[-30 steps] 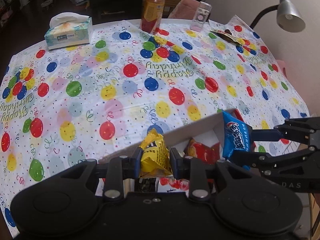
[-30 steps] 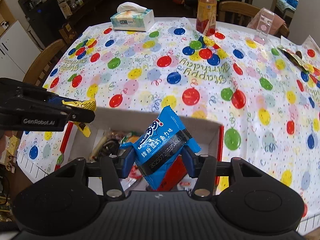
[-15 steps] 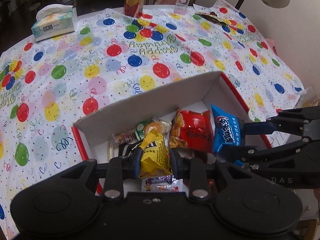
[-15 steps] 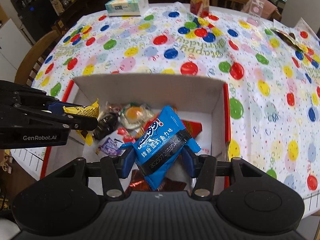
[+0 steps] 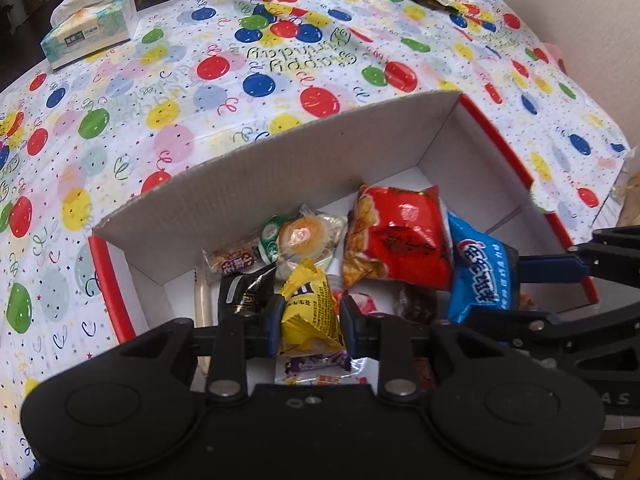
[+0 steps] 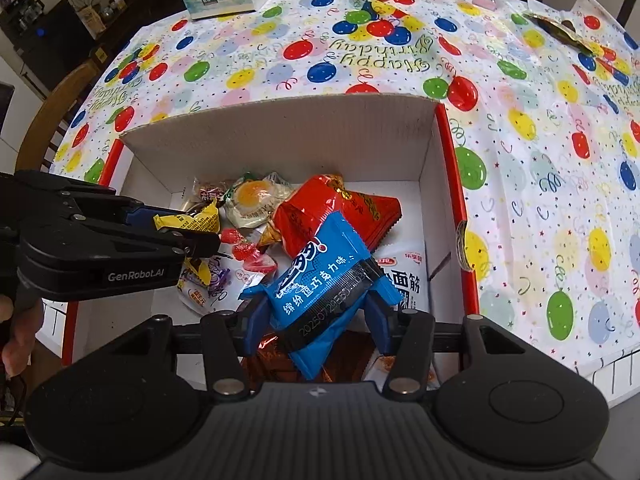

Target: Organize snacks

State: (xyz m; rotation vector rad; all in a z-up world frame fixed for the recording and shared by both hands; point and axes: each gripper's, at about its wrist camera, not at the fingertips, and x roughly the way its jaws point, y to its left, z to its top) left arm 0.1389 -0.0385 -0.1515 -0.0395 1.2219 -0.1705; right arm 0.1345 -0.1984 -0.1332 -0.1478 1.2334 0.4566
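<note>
Right wrist view gives us the widest layout: the desk (image 6: 520, 128) under its balloon cloth carries the open cardboard box (image 6: 280, 132), red-edged and white inside, and both our grippers hang over it. Inside, the snacks lie in a loose heap, the red chip bag (image 6: 340, 208) the biggest, propped at a slant on smaller packets rather than lying flat.

Our right gripper (image 6: 320, 312) is pinching the blue biscuit packet (image 6: 320, 276) across its middle, held above the pile. Our left gripper (image 5: 310, 316) is pressed onto the yellow candy packet (image 5: 308, 308), also above the box floor and near the black wrapper (image 5: 244, 296).

The risks, as we judge them: the two grippers sit close together, so releasing at once could knock one against the other. Dropped onto the tilted red bag, the slick blue packet may slide off or shove the heap. The yellow packet, small and crumpled, could cling to a finger.
</note>
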